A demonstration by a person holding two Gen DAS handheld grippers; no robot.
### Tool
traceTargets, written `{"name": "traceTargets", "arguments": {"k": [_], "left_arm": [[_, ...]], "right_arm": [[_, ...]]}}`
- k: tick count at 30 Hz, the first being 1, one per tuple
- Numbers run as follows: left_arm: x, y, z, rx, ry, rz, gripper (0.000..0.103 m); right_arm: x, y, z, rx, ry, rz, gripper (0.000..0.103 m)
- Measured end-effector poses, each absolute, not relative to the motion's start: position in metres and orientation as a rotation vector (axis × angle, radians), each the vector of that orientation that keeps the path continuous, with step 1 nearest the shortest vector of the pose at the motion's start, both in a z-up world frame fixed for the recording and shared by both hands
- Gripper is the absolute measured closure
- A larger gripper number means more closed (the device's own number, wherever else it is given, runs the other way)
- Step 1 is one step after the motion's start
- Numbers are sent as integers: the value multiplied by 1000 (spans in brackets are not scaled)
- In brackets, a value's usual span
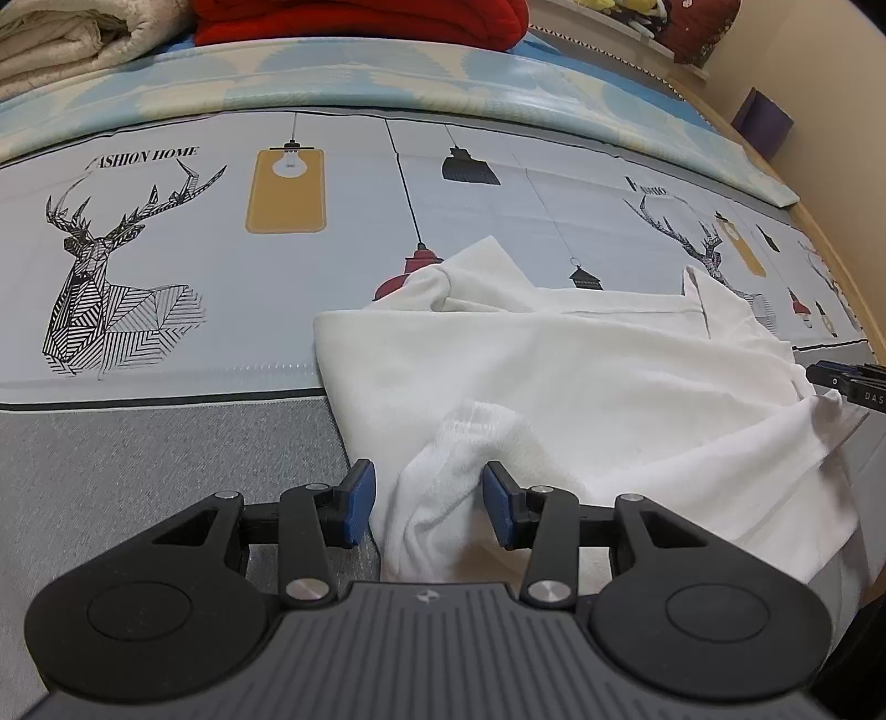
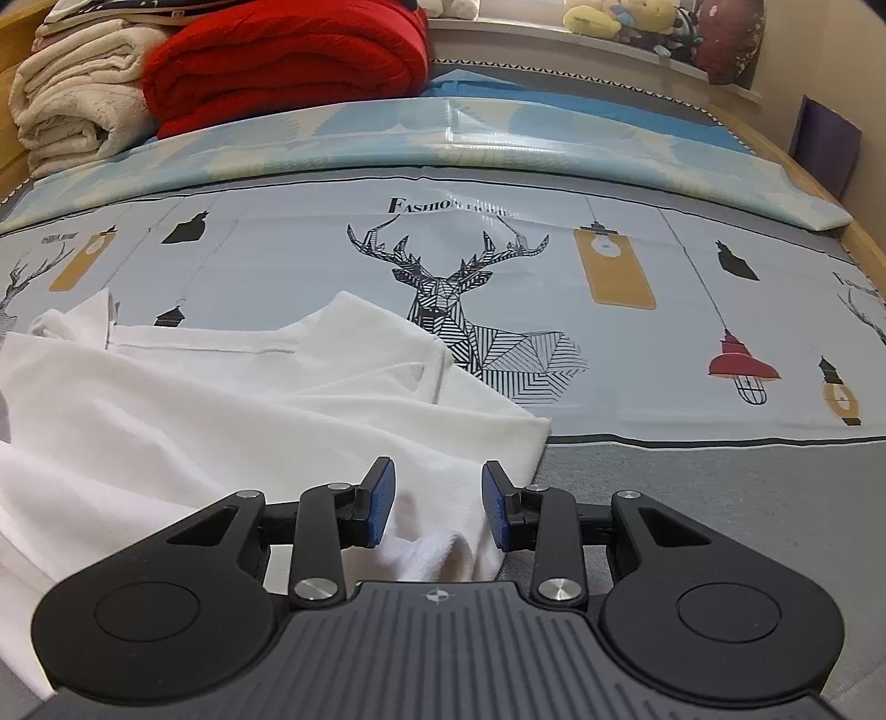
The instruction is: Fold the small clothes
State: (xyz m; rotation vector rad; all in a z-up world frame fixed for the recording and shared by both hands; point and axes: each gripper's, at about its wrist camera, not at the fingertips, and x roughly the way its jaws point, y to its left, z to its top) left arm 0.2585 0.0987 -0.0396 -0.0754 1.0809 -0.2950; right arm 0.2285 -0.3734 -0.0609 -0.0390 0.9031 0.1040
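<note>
Both the left gripper (image 1: 429, 504) and right gripper (image 2: 437, 504) have jaws apart around bunched corners of the soft white cloth shirt (image 1: 581, 387), ready to pinch and fold it over

A white cotton garment (image 1: 581, 387) lies on a printed plastic mat with deer and lamp drawings (image 1: 194, 249), its near edge over the grey woven bed cover (image 1: 138, 459). In the left wrist view it spreads from 12 to 3 o'clock of the left gripper (image 1: 429, 507); the right gripper (image 1: 847, 382) sits at 3 o'clock. Behind the mat, at 11 o'clock, a folded red blanket (image 2: 282, 61) rests beside a folded cream blanket (image 2: 77, 94). Stuffed toys (image 2: 626, 19) line the ledge at 1 o'clock.
</note>
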Motion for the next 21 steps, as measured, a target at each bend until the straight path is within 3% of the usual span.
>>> {"name": "traceTargets", "arguments": {"k": [2, 6, 8, 12, 17, 21], "left_arm": [[259, 98, -40, -70, 1072, -297, 57], [260, 97, -39, -67, 1059, -310, 81], [261, 98, -41, -60, 1069, -308, 89], [261, 104, -38, -91, 1056, -305, 93], [267, 131, -29, -259, 997, -225, 97], [272, 146, -40, -352, 1065, -169, 95]], "right_arm": [[229, -372, -60, -41, 896, 111, 83], [228, -371, -59, -41, 879, 135, 103], [228, -372, -56, -21, 868, 149, 103], [228, -382, -52, 73, 849, 151, 103], [228, -409, -44, 255, 783, 52, 103], [226, -442, -44, 390, 754, -97, 103]]}}
